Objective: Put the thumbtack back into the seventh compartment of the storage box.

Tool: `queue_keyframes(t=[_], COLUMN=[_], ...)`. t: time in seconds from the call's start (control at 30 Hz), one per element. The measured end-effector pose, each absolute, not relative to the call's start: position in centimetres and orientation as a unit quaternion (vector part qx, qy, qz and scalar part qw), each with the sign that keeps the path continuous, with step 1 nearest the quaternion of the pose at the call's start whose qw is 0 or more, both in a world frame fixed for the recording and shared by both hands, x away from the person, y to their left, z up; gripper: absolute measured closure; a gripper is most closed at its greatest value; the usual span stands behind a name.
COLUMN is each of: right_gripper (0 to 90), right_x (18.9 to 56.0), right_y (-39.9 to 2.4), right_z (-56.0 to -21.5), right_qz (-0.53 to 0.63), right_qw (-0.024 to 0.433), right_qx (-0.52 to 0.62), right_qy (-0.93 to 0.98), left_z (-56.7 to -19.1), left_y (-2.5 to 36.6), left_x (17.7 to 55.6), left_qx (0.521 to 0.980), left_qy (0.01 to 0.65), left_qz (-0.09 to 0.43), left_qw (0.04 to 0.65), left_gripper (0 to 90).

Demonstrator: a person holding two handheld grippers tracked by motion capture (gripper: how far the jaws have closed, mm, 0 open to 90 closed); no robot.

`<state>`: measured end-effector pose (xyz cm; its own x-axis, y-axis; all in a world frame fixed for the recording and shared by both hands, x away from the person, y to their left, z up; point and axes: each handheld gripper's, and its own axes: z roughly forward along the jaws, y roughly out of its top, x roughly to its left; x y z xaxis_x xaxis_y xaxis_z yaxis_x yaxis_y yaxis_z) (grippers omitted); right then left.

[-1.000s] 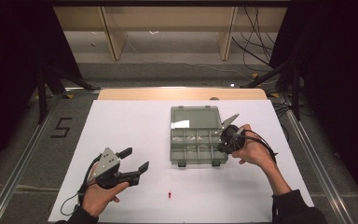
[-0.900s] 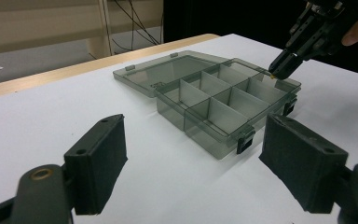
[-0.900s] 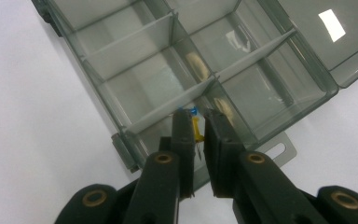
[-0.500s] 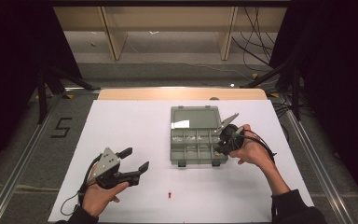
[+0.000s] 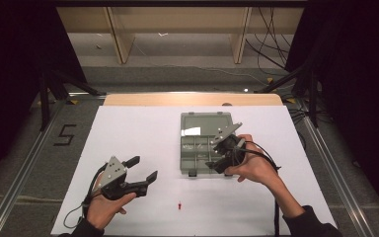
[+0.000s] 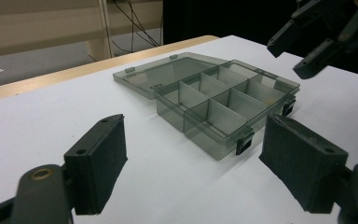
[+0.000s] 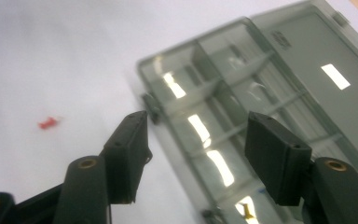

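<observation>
seen from above: white sheet point(image 5: 143, 138) over a table, wooden edge along the far side. near the middle, slightly right, an open grey box point(image 5: 206, 143) of clear plastic, lid laid flat on the far side, base split into small compartments, two dark latches on the near edge.

right gripper point(image 5: 216, 157) held over the near right part of the box, above the compartments, tilted down toward them. jaws apart, just been opening, nothing between them. in the right gripper view, same spread jaws point(image 7: 193, 149) hanging above the box point(image 7: 242, 121), blurred, with bright light streaks on the dividers; something small and yellow point(image 7: 247, 211) in a compartment at the bottom edge, too blurred to identify.

left gripper point(image 5: 140, 173) low at the near left of the sheet, well apart from the box, pointing right and away. jaws wide apart, empty. in the left gripper view, the two black pads point(image 6: 98, 163) framing the box point(image 6: 214, 105) farther off, right gripper point(image 6: 307, 44) above its far corner.

small red pin point(image 5: 178, 204) lying on the sheet near the front edge, between the two hands, clear of the box; also seen as a red blur point(image 7: 49, 123) in the right gripper view.
</observation>
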<state>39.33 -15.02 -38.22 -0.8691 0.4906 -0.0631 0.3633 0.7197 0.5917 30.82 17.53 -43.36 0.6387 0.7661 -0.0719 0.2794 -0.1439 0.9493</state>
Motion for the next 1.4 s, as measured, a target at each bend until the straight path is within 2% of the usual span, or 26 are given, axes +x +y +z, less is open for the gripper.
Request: queue_keyframes(t=[0.4, 1.0, 1.4], right_gripper=[39.1, 40.8, 50.4], right_x=[35.5, 33.6, 33.1], right_y=[-10.5, -6.6, -5.2], right_z=[-39.5, -43.4, -45.7], right_qz=[0.286, 0.245, 0.215], right_qw=[0.071, 0.028, 0.005], right_qx=[0.176, 0.168, 0.171], right_qy=[0.939, 0.954, 0.962], left_z=[-43.4, -43.4, -43.4], left_y=[17.5, 17.6, 17.5], left_x=[30.8, 30.8, 30.8], left_qx=[0.719, 0.719, 0.718], left_qy=[0.363, 0.365, 0.366], left_qz=[0.224, 0.227, 0.226], left_qw=[0.549, 0.546, 0.548], left_gripper=[21.3, 21.3, 21.3])
